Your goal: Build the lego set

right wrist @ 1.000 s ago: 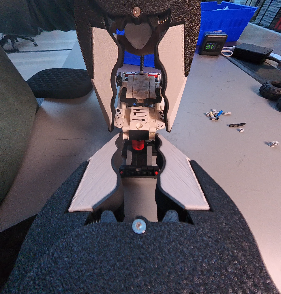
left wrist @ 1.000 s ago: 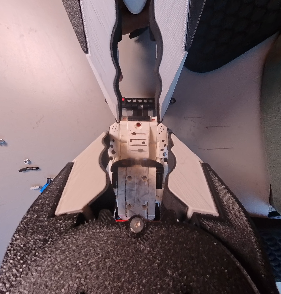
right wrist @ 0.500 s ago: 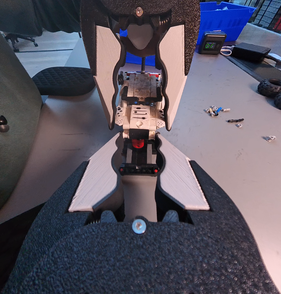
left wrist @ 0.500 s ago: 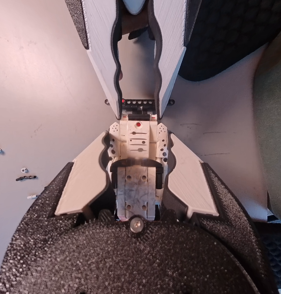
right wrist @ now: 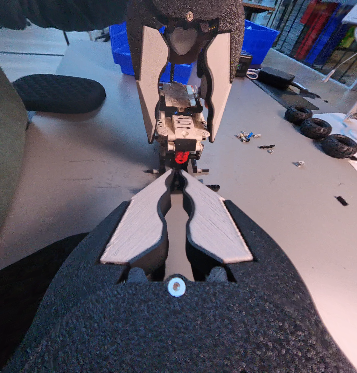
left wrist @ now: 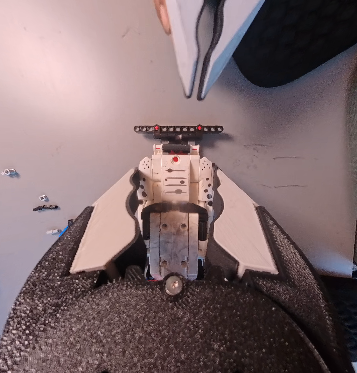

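A white lego car body [left wrist: 174,181] with a grey roof rests on the table, and my left gripper [left wrist: 175,171] is shut on its sides. A long black beam [left wrist: 177,129] with two red pins sits across the car's far end. My right gripper [left wrist: 194,97] hangs beyond that beam, shut and empty, clear of it. In the right wrist view my right gripper [right wrist: 176,171] points at the car [right wrist: 181,129] just below a red piece [right wrist: 181,157]. The left gripper [right wrist: 181,139] clamps the car from behind. The beam's end [right wrist: 214,187] shows beside my right fingers.
Three black tyres [right wrist: 315,128] lie at the right of the grey table [right wrist: 274,212]. Small loose pieces [right wrist: 247,136] and a black pin [right wrist: 266,146] lie near them, also in the left wrist view [left wrist: 45,207]. A blue bin [right wrist: 256,40] and a black cushion [right wrist: 58,92] lie behind.
My right gripper has let go of the car's black front end, drawn back from it and closed its fingers. The left gripper has kept its hold on the car.
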Motion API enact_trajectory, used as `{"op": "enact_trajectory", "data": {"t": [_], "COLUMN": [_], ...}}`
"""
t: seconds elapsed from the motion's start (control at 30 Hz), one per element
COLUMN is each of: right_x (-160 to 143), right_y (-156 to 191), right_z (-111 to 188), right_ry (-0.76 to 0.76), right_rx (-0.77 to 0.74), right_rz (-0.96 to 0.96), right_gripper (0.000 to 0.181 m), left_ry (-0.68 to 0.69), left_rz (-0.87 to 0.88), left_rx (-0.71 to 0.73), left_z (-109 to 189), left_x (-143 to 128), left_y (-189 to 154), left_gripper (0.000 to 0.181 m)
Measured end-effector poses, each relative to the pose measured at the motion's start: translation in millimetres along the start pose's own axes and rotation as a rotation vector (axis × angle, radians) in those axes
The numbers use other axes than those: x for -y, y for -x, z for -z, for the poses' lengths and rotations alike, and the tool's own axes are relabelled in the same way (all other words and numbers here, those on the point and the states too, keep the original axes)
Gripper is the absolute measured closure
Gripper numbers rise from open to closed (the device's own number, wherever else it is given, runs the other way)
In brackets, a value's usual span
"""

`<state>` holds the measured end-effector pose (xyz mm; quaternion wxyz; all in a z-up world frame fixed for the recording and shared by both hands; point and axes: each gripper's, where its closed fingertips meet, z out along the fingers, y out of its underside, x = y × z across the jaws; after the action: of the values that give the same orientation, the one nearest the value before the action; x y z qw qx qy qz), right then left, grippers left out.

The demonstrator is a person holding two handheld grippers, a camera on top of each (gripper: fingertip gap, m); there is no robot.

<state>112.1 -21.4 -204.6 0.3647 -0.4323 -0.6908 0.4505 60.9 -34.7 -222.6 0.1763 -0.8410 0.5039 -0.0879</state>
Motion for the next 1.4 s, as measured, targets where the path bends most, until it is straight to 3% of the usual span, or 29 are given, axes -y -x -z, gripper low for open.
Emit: {"op": "enact_trajectory", "data": {"t": [0.07, 0.13, 0.33, 0.6, 1.07, 1.2, 1.27, 1.4], "right_x": [-3, 3, 3, 4, -2, -12, -11, -4], "right_y": [-3, -2, -9, -7, 1, -13, -4, -18], "right_z": [-8, -16, -39, -39, -18, 17, 19, 31], "right_ry": [0.035, 0.041, 0.087, 0.070, 0.054, 0.043, 0.035, -0.017], "right_rx": [0.027, 0.037, 0.097, 0.079, 0.061, -0.009, -0.017, -0.061], "right_rz": [-0.070, -0.089, -0.102, -0.054, -0.080, -0.141, -0.106, -0.143], "right_gripper": [0.141, 0.129, 0.134, 0.141, 0.142, 0.141, 0.141, 0.140], "left_ry": [0.000, -0.004, -0.016, -0.033, -0.078, -0.052, -0.053, -0.061], "left_rz": [0.002, 0.004, -0.013, -0.014, -0.048, 0.011, -0.016, -0.010], "left_rx": [-0.005, 0.000, 0.012, 0.013, 0.002, 0.048, 0.042, 0.037], "left_z": [-1, -2, -4, -5, -11, -2, -4, -5], "left_x": [3, 5, 10, 10, 26, 2, 8, 11], "left_y": [1, 2, 0, -4, -13, 2, -4, -4], "left_gripper": [0.110, 0.110, 0.109, 0.109, 0.110, 0.110, 0.110, 0.110]}}
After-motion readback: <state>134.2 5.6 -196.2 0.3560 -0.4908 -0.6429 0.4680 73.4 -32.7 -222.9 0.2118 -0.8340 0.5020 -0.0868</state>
